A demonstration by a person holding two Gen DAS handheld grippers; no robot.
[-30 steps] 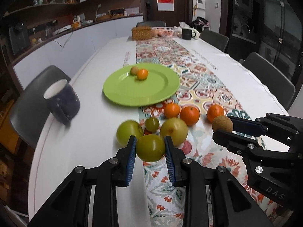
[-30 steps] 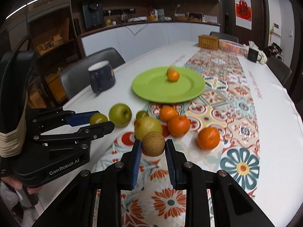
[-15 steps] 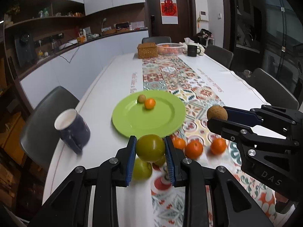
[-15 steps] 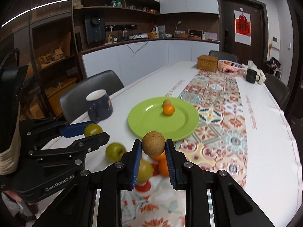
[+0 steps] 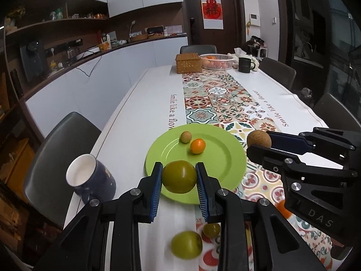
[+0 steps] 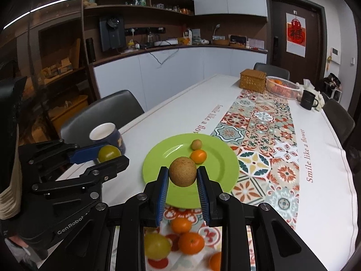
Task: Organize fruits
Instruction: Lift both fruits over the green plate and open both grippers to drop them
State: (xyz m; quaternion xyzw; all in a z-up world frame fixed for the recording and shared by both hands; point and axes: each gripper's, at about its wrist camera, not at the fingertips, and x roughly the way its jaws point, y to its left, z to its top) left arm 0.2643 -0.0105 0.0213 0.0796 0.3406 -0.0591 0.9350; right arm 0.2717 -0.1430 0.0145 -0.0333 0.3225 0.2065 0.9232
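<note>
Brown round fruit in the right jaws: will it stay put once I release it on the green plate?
Probably not at once. The brown round fruit looks near-spherical, so it may roll. The green plate looks shallow and glossy, offering little grip. Setting it against the small orange might check it.

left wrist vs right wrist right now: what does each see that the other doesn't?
Left wrist only: a green apple and a smaller green fruit on the table near its fingers, and the right gripper side-on, shut on a brown round fruit.

Right wrist only: two tangerines and a yellow-green fruit below its fingers, and the left gripper side-on, shut on a green fruit.

Both: green plate holding a small tangerine and a small tan fruit, navy mug, wicker box, white basket, black mug.
</note>
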